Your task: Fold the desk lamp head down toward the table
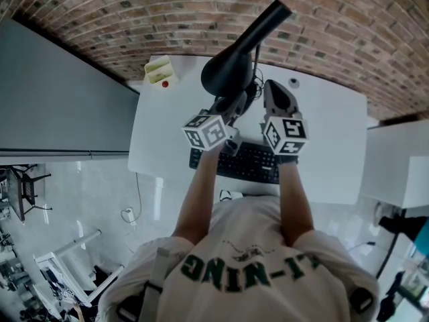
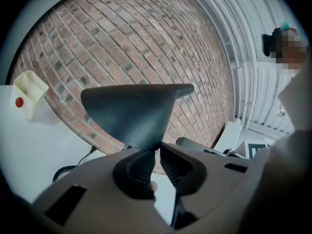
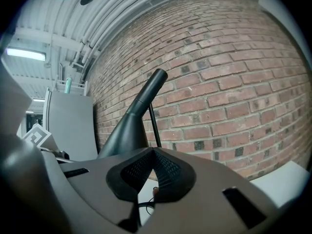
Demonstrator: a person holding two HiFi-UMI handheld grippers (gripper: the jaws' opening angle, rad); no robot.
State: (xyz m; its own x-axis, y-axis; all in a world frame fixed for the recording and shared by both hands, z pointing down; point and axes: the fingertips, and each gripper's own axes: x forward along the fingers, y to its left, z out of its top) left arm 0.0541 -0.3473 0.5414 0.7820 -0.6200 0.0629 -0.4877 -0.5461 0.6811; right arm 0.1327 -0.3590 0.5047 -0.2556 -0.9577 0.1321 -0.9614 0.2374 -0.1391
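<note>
Left gripper (image 2: 158,147) jaws narrow, pinching the lower rim of the lamp head (image 2: 129,116); right gripper (image 3: 153,151) jaws closed tip to tip with nothing between them.
Lamp head is a dark cone held up above the white desk (image 1: 328,126) near the brick wall (image 1: 167,12), neck slanting up and right in the head view. Right gripper sits just right of it, beyond the keyboard (image 1: 251,163). Cream box (image 1: 161,71) with red button at desk's far left corner.
</note>
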